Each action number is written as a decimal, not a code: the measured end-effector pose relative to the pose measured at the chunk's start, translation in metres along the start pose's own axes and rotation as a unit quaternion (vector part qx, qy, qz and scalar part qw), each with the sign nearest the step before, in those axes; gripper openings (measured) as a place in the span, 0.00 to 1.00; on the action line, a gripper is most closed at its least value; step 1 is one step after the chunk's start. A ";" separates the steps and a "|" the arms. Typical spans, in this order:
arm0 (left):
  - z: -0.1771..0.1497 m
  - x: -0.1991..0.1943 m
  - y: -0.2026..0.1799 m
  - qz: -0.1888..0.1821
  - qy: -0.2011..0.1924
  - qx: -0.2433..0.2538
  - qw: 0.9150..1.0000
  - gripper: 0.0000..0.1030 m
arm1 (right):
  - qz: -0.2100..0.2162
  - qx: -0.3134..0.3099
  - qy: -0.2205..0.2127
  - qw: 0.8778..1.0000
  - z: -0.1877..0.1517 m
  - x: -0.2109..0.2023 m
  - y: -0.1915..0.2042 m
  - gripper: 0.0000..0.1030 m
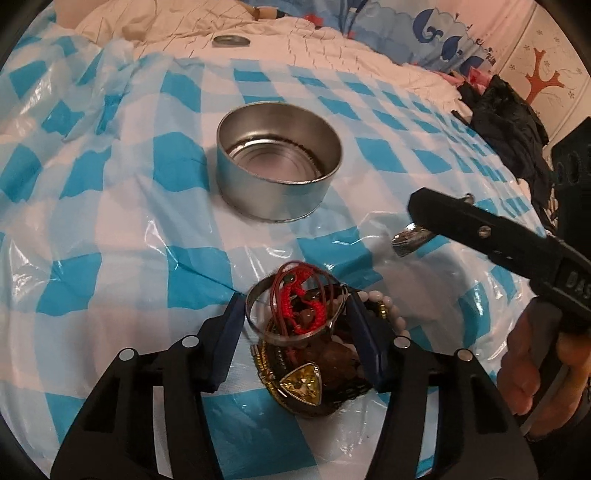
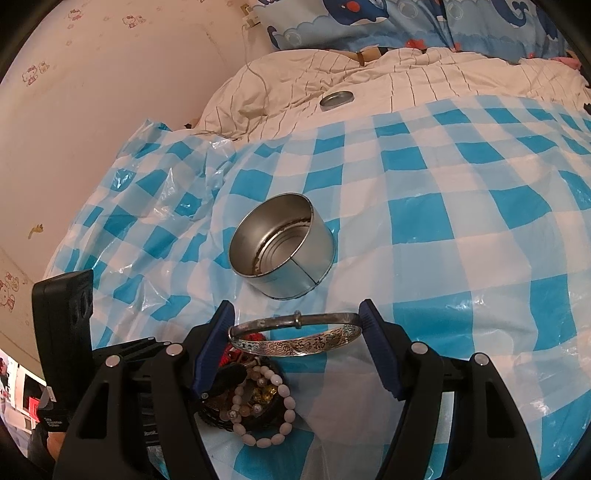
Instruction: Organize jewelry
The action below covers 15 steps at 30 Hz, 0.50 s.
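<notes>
An empty round metal tin [image 1: 279, 162] stands on the blue-and-white checked plastic sheet [image 1: 110, 221]; it also shows in the right wrist view [image 2: 282, 245]. My left gripper [image 1: 295, 317] is shut on a plain silver bangle [image 1: 258, 325] tangled with a red cord bracelet [image 1: 299, 306], over a pile of jewelry [image 1: 314, 376] with a yellow triangular stone. My right gripper [image 2: 295, 328] is shut on an engraved silver bangle [image 2: 295, 341], held above the sheet short of the tin. A white bead bracelet [image 2: 277, 406] lies in the pile below.
A tin lid [image 2: 336, 99] lies on the cream quilt [image 2: 406, 85] behind the sheet. Dark clothes [image 1: 506, 122] are heaped at the right edge of the bed. A wall [image 2: 110, 92] borders the bed on the left. Whale-print pillows [image 2: 406, 22] lie at the head.
</notes>
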State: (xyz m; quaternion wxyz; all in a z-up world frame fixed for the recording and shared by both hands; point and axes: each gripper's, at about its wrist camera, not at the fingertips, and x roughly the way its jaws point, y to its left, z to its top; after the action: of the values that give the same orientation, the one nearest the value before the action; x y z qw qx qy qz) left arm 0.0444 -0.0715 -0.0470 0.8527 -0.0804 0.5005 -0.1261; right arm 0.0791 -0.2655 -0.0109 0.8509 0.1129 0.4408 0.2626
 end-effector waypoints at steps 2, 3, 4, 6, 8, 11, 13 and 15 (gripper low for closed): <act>0.001 -0.006 -0.002 0.001 -0.009 0.005 1.000 0.49 | 0.001 0.001 -0.003 1.000 0.000 -0.001 0.000 0.65; 0.002 -0.010 -0.003 0.001 -0.017 0.008 1.000 0.49 | 0.003 0.000 -0.007 1.000 0.001 -0.002 0.001 0.65; 0.003 -0.014 -0.003 0.000 -0.025 0.009 1.000 0.49 | 0.005 0.000 -0.010 1.000 0.001 -0.004 0.001 0.65; 0.007 -0.023 -0.002 -0.002 -0.038 0.008 0.999 0.48 | 0.004 -0.002 -0.017 1.000 0.002 -0.007 0.002 0.65; 0.009 -0.029 0.001 -0.003 -0.048 0.005 0.999 0.44 | 0.004 -0.003 -0.021 1.000 0.002 -0.008 0.003 0.65; 0.014 -0.034 0.000 -0.004 -0.056 0.007 0.998 0.18 | 0.008 0.000 -0.026 1.000 0.003 -0.010 0.004 0.65; 0.021 -0.036 -0.001 -0.006 -0.063 0.006 0.998 0.18 | 0.010 0.002 -0.029 1.000 0.004 -0.011 0.003 0.65; 0.028 -0.034 0.001 -0.007 -0.061 0.001 0.998 0.18 | 0.010 0.003 -0.027 1.000 0.004 -0.011 0.003 0.65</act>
State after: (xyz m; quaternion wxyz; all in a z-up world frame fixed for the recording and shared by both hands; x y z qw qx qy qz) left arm 0.0528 -0.0599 -0.0052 0.8807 -0.0903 0.4472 -0.1274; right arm 0.0762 -0.2689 -0.0002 0.8597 0.1266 0.4170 0.2664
